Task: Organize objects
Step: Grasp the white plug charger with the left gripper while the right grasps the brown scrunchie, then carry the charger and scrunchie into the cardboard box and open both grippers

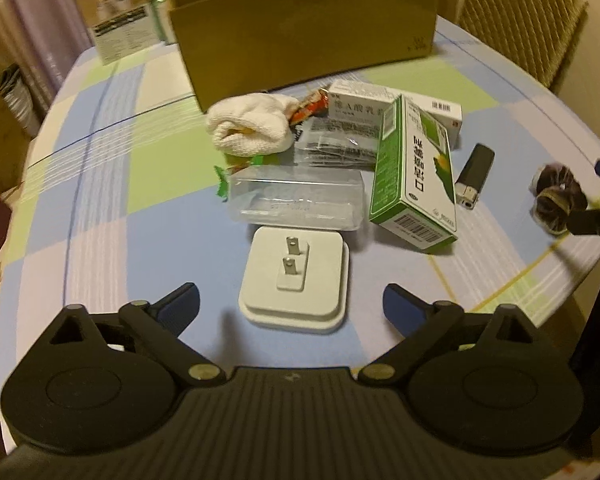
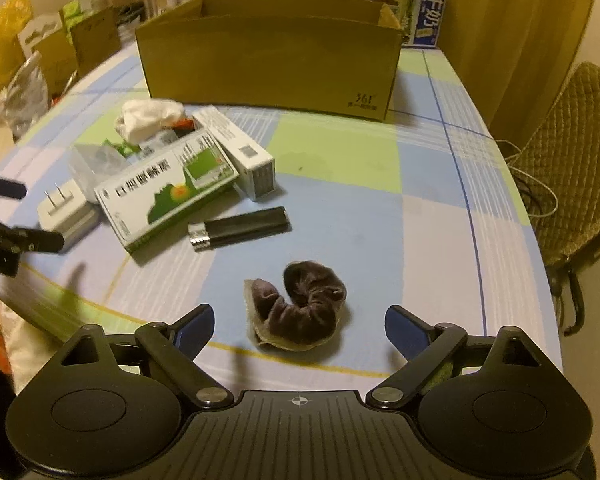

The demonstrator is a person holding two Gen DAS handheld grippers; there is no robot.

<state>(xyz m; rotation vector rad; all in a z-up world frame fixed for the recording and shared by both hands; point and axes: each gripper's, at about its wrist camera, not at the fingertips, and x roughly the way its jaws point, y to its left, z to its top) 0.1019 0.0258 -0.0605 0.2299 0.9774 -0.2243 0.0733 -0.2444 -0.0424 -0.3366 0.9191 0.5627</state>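
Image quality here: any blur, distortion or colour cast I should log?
Left wrist view: fisheye bends the table edge, warm dim cast, white charger fairly sharp, far clutter soft. Right wrist view: same cast and curvature, cardboard box soft, brown scrunchie clear.

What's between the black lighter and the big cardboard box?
In the right wrist view, only bare checked tablecloth lies between the lighter and the cardboard box; the white medicine box sits just left.

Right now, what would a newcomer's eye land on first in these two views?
Likely the big cardboard box across the back of the checked tablecloth, with a pile of clutter before it topped by a green medicine box. Close up, a white plug lies before the open left gripper, and a dark scrunchie before the open right gripper.
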